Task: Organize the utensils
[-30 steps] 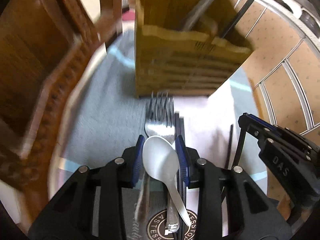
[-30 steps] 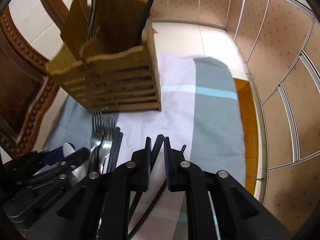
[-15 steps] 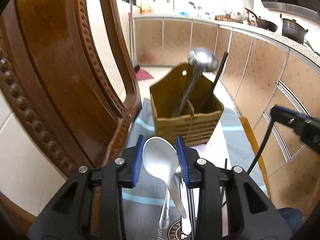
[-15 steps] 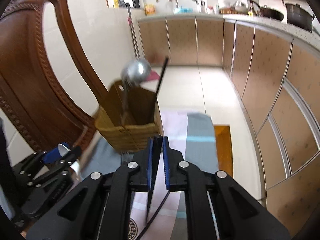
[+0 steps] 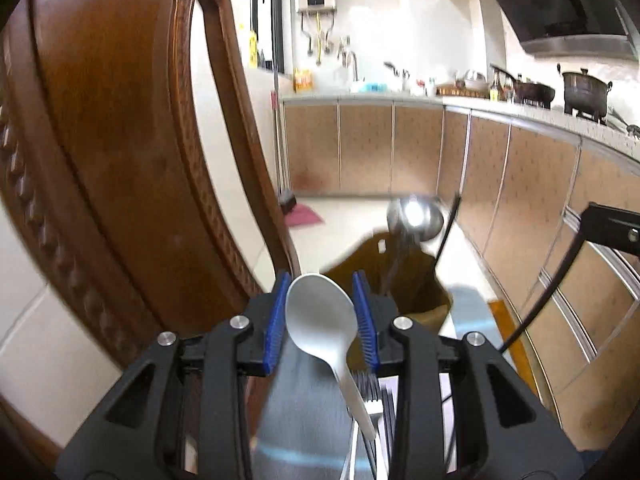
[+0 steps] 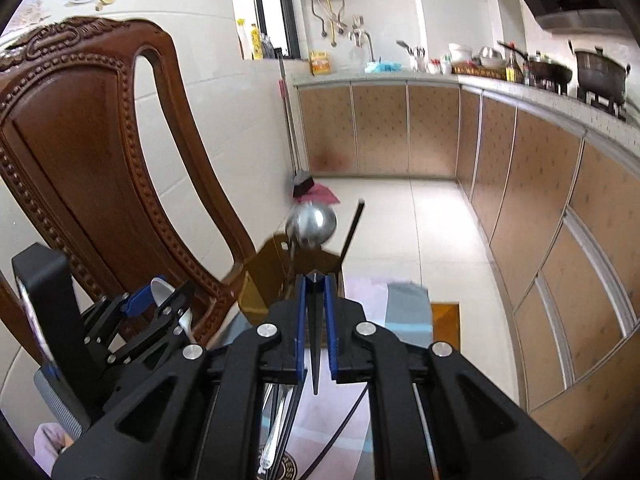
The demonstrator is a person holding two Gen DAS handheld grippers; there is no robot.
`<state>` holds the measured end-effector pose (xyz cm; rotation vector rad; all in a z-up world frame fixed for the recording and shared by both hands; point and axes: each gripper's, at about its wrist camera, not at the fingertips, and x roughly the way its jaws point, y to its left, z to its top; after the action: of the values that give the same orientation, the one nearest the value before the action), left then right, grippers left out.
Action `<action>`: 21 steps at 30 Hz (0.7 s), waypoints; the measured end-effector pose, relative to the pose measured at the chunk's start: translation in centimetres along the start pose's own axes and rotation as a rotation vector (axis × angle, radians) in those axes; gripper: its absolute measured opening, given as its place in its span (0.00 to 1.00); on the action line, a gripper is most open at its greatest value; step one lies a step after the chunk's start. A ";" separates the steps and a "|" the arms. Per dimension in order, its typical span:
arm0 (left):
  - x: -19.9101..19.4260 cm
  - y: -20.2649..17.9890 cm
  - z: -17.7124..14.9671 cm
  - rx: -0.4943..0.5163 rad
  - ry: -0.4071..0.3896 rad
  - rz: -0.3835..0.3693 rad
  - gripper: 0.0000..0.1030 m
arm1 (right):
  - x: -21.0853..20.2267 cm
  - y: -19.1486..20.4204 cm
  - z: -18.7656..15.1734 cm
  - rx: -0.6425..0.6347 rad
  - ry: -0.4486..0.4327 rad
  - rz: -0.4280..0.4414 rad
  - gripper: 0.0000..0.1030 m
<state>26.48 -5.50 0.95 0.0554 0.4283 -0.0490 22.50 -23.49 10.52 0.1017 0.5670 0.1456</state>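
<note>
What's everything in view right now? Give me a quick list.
white spoon: 1, white, bowl between left fingers
black chopstick: 1, black, between right fingers
wooden holder: 1, brown, on cloth ahead
ladle: 1, silver, standing in holder
forks: several, silver, on cloth below spoon
cloth: 1, grey, pink, blue-striped
chair: 1, dark wood, left
left gripper: shut on spoon
right gripper: shut on chopstick
</note>
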 end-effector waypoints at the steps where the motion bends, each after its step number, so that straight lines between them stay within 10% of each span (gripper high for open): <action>1: 0.1 0.1 0.7 -0.001 -0.021 0.002 0.31 | -0.3 0.1 0.6 -0.007 -0.016 -0.004 0.09; 11: 3.9 -0.1 6.6 -0.001 -0.148 0.059 0.31 | -0.3 1.2 6.7 -0.052 -0.176 -0.040 0.09; 21: 11.7 -1.5 4.2 0.016 -0.099 0.083 0.31 | 6.5 0.8 5.6 -0.045 -0.120 -0.046 0.09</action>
<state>38.71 -7.67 -0.19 0.0857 0.3265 0.0270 30.83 -21.92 11.91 0.0530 0.4455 0.1064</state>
